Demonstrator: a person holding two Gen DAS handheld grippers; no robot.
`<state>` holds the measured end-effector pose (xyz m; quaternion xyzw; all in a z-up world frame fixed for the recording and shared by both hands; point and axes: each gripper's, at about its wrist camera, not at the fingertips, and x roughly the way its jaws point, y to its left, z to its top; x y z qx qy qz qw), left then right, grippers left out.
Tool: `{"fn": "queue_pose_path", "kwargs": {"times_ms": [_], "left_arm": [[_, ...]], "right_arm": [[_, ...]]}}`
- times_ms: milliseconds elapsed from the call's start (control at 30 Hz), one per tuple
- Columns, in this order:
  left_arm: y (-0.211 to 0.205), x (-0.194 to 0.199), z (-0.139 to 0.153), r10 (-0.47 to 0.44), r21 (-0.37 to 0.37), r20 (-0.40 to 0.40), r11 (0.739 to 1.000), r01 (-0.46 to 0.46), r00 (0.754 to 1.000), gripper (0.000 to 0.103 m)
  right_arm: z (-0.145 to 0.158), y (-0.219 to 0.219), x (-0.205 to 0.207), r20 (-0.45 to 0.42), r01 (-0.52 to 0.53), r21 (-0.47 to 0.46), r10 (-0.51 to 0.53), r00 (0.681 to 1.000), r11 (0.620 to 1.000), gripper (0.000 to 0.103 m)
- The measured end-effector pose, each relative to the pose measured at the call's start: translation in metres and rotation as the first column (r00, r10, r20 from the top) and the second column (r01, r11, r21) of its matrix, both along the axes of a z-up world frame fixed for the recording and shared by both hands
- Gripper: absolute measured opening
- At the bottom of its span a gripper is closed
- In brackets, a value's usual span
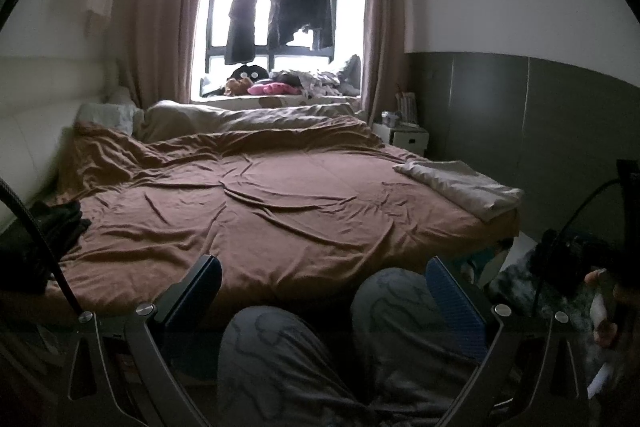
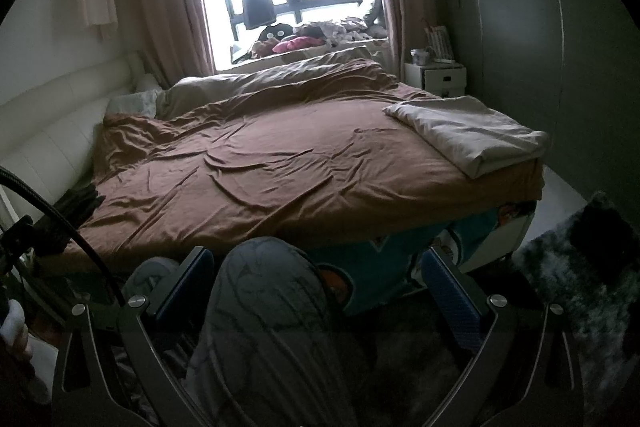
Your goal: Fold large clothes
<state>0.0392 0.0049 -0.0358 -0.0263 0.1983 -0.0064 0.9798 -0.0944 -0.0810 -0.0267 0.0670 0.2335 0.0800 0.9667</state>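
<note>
A dark garment (image 1: 60,223) lies bunched at the left edge of the brown bed (image 1: 280,203); it also shows in the right wrist view (image 2: 80,201). A folded pale cloth (image 1: 464,187) lies at the bed's right corner, also in the right wrist view (image 2: 468,135). My left gripper (image 1: 324,283) is open and empty, held low in front of the bed above the person's grey-trousered knees (image 1: 288,355). My right gripper (image 2: 316,275) is open and empty, also low before the bed's near edge.
A brown duvet (image 1: 256,135) is heaped at the far side of the bed. Dark clothes (image 1: 280,11) hang at the window. A white nightstand (image 2: 436,77) stands at the far right. A fluffy grey rug (image 2: 572,279) lies on the floor to the right.
</note>
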Motion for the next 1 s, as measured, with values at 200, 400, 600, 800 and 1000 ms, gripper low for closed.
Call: {"fn": "queue_pose_path", "kwargs": {"times_ms": [200, 400, 600, 800, 1000], "left_arm": [[0.0003, -0.0001, -0.0003, 0.001, 0.0, 0.003, 1.0, -0.001, 1.0, 0.103], [-0.0012, -0.0001, -0.0008, 0.001, 0.0, 0.002, 1.0, -0.001, 1.0, 0.103], [-0.0011, 0.0003, -0.0005, 0.001, -0.002, 0.004, 1.0, -0.001, 1.0, 0.103], [-0.0025, 0.0009, -0.0004, -0.007, -0.009, -0.004, 1.0, 0.006, 1.0, 0.103], [-0.0031, 0.0038, 0.0002, -0.008, -0.009, -0.012, 1.0, 0.008, 1.0, 0.103]], "right_arm": [[0.0004, -0.0024, -0.0012, 0.007, 0.007, 0.007, -0.007, 1.0, 1.0, 0.103], [-0.0013, -0.0046, 0.0009, 0.001, 0.005, 0.008, -0.005, 1.0, 1.0, 0.103], [-0.0003, -0.0057, 0.0018, 0.001, 0.007, 0.014, -0.007, 1.0, 1.0, 0.103], [-0.0021, -0.0063, 0.0034, -0.006, 0.009, 0.016, -0.009, 1.0, 1.0, 0.103], [-0.0021, -0.0052, 0.0051, -0.011, 0.007, 0.013, -0.007, 1.0, 1.0, 0.103]]}}
